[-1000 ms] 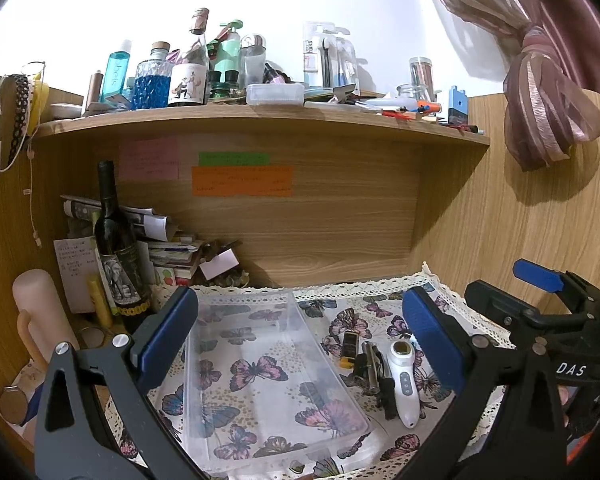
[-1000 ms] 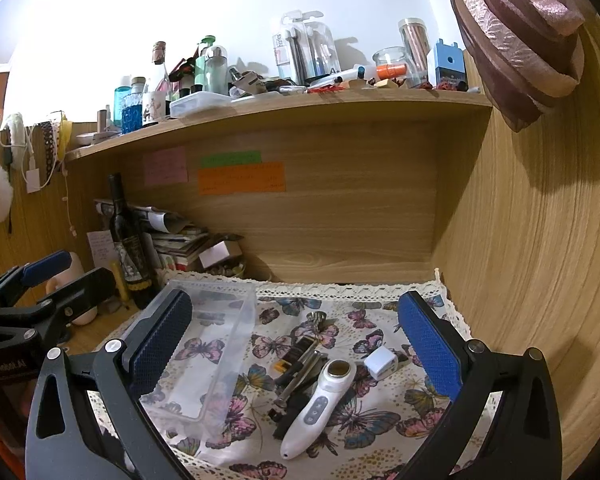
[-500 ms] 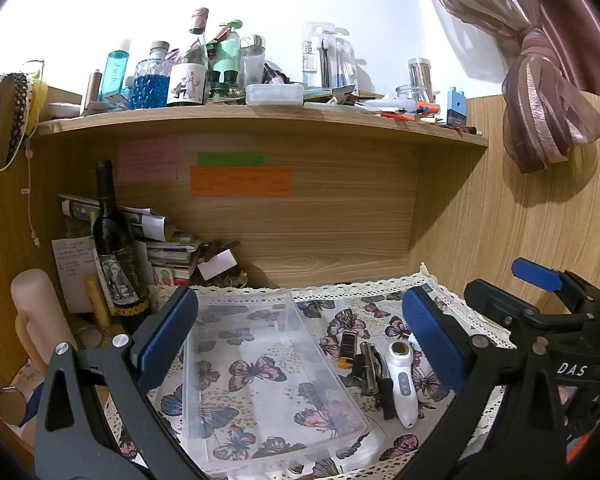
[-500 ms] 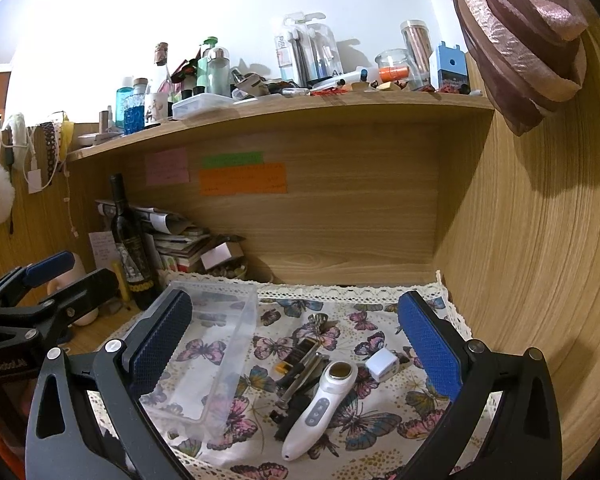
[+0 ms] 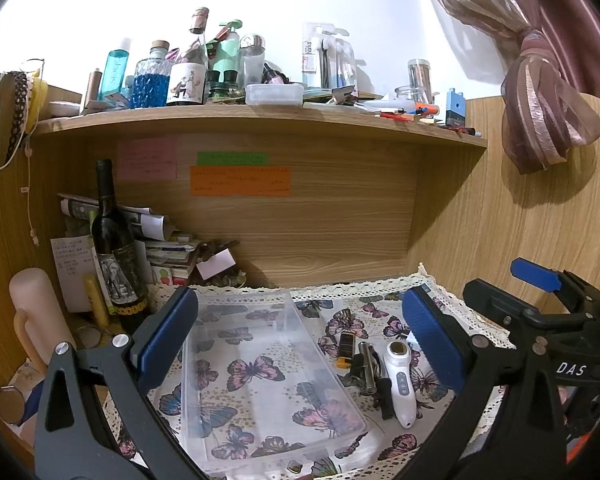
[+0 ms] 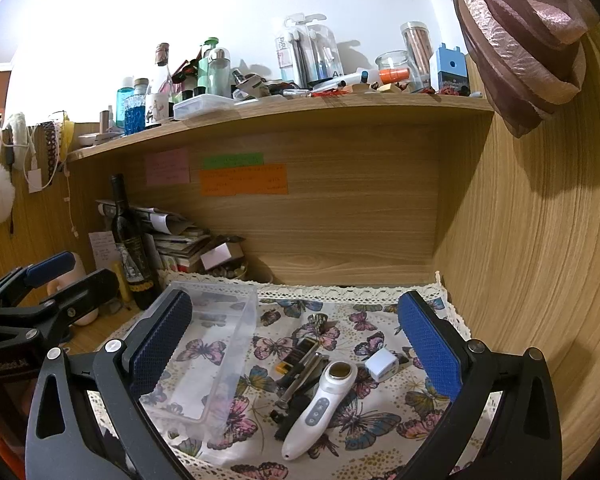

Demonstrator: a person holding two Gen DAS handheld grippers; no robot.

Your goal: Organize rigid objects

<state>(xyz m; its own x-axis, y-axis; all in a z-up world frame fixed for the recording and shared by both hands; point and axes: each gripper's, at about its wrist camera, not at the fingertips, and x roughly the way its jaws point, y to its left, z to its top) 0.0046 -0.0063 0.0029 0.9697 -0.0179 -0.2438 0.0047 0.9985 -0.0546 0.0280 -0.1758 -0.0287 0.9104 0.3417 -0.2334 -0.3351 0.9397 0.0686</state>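
Left: clear plastic bin (image 6: 204, 356), empty, on butterfly cloth (image 6: 352, 412). Beside it: white handheld device (image 6: 320, 408), likely light, stiff, slick; best pinched mid-handle. Both left gripper (image 5: 300, 344) and right gripper (image 6: 296, 344) spread wide, holding nothing.

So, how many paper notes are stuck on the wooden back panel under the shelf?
3: a pink note at left, a green strip to its right, and a larger orange note just below the green one. None seem hidden.

- Your left gripper (image 5: 300, 344) is held level with its blue-padded jaws spread wide, gripping nothing.
- Your right gripper (image 6: 296, 344) sits beside it, jaws equally wide, empty.
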